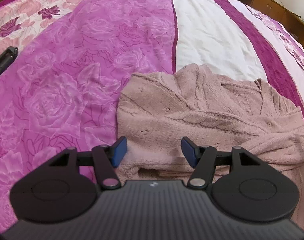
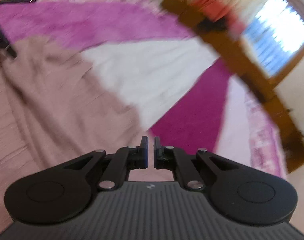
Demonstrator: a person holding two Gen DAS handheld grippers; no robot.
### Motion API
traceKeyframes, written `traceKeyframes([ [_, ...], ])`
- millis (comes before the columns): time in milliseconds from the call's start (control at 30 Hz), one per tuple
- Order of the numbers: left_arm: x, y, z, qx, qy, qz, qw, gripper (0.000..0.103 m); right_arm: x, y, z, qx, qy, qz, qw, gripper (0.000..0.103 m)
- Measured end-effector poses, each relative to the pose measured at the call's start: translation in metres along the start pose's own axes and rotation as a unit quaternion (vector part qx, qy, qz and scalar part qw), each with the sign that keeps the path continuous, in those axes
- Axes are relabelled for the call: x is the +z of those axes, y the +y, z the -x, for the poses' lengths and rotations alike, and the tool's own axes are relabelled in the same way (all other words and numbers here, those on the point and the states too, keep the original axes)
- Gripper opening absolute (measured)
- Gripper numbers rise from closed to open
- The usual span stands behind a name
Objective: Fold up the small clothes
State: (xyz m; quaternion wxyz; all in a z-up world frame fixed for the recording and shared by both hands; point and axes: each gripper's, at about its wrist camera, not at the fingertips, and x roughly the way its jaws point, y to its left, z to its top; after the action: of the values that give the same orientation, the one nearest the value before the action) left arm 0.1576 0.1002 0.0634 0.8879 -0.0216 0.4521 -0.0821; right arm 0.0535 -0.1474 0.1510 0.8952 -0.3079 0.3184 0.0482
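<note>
A wide bedspread (image 1: 76, 64) covers nearly everything in the left wrist view: soft, plush-looking fabric in bands, 1 magenta with a tone-on-tone rose print, 1 plain white and faintly creased, 1 deep purple, and pale floral strips at both sides. Brown wooden furniture (image 1: 271, 2) runs along the far edge of the bed.

On the bedspread lies the dusty-pink sweater (image 1: 192, 116), a fuzzy knit with ribbed trim and raised cable-like ridges. It is rumpled, with diagonal creases, and its layers are partly doubled over near the bottom, where a dark gap shows between 2 edges. It straddles the seam between the magenta and white bands and spreads toward the purple one.

The left gripper (image 1: 153, 151) sits low over the sweater's near part, its 2 flat blue pads spread wide with knit fabric showing between them; nothing is pinched.

The right wrist view is heavily motion-blurred. The right gripper (image 2: 150, 152) has its pads drawn almost together, leaving only a thin slit, and nothing shows between them. The sweater (image 2: 52, 104) fills the left of that view and runs beneath the gripper. A bright window (image 2: 277, 40) shows at the upper right.
</note>
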Motion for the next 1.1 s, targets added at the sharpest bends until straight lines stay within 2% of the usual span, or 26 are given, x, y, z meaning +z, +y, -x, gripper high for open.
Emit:
traceKeyframes([
  [67, 0.0, 0.0, -0.001, 0.002, 0.002, -0.003, 1.0, 0.062, -0.004, -0.013, -0.002, 0.051, 0.014, -0.052, 0.997, 0.005],
  [100, 0.0, 0.0, -0.001, 0.003, 0.002, -0.002, 1.0, 0.062, -0.009, -0.023, -0.009, 0.093, 0.034, -0.098, 0.99, 0.006],
  [133, 0.0, 0.0, -0.001, 0.002, 0.002, -0.002, 1.0, 0.062, -0.013, -0.029, -0.015, 0.114, 0.048, -0.12, 0.985, 0.006],
  [233, -0.001, 0.0, 0.001, 0.002, 0.001, -0.003, 1.0, 0.062, -0.021, -0.035, -0.025, 0.125, 0.07, -0.108, 0.984, 0.011],
  [267, -0.001, 0.0, 0.001, 0.002, 0.001, -0.003, 1.0, 0.062, -0.024, -0.034, -0.028, 0.132, 0.074, -0.105, 0.983, 0.018],
  [300, -0.001, -0.001, 0.001, 0.003, 0.001, -0.003, 1.0, 0.062, -0.025, -0.038, -0.032, 0.146, 0.083, -0.105, 0.98, 0.034],
  [333, -0.001, -0.001, 0.002, 0.003, 0.001, -0.003, 1.0, 0.062, -0.028, -0.038, -0.038, 0.155, 0.089, -0.106, 0.978, 0.054],
  [400, -0.001, -0.002, 0.003, 0.002, 0.0, -0.005, 1.0, 0.062, -0.031, -0.041, -0.042, 0.182, 0.093, -0.103, 0.974, 0.07],
  [433, -0.001, -0.003, 0.004, 0.002, 0.0, -0.006, 1.0, 0.062, -0.031, -0.038, -0.046, 0.191, 0.092, -0.094, 0.973, 0.072],
  [500, 0.0, -0.005, 0.004, -0.001, 0.001, -0.008, 1.0, 0.062, -0.029, -0.032, -0.053, 0.211, 0.1, -0.074, 0.97, 0.072],
  [600, 0.003, -0.008, 0.007, -0.012, 0.002, -0.005, 0.9999, 0.062, -0.027, -0.022, -0.068, 0.25, 0.125, -0.058, 0.958, 0.072],
  [767, 0.006, -0.013, 0.009, -0.024, -0.001, -0.009, 0.9997, 0.062, -0.033, -0.008, -0.093, 0.272, 0.171, -0.043, 0.946, 0.07],
  [800, 0.006, -0.014, 0.009, -0.022, -0.001, -0.012, 0.9997, 0.062, -0.034, -0.006, -0.096, 0.276, 0.181, -0.052, 0.942, 0.065],
  [833, 0.006, -0.014, 0.008, -0.02, 0.0, -0.014, 0.9997, 0.062, -0.035, -0.004, -0.096, 0.285, 0.184, -0.05, 0.939, 0.045],
  [933, 0.006, -0.011, 0.004, -0.015, 0.005, -0.01, 0.9998, 0.062, -0.03, 0.006, -0.079, 0.288, 0.163, -0.002, 0.944, 0.019],
  [1000, 0.006, -0.007, 0.002, -0.014, 0.006, -0.001, 0.9999, 0.062, -0.028, 0.012, -0.065, 0.267, 0.142, 0.033, 0.953, 0.013],
  [1100, 0.006, -0.004, 0.0, -0.016, 0.005, 0.008, 0.9998, 0.062, -0.023, 0.012, -0.039, 0.208, 0.09, 0.065, 0.972, 0.013],
])
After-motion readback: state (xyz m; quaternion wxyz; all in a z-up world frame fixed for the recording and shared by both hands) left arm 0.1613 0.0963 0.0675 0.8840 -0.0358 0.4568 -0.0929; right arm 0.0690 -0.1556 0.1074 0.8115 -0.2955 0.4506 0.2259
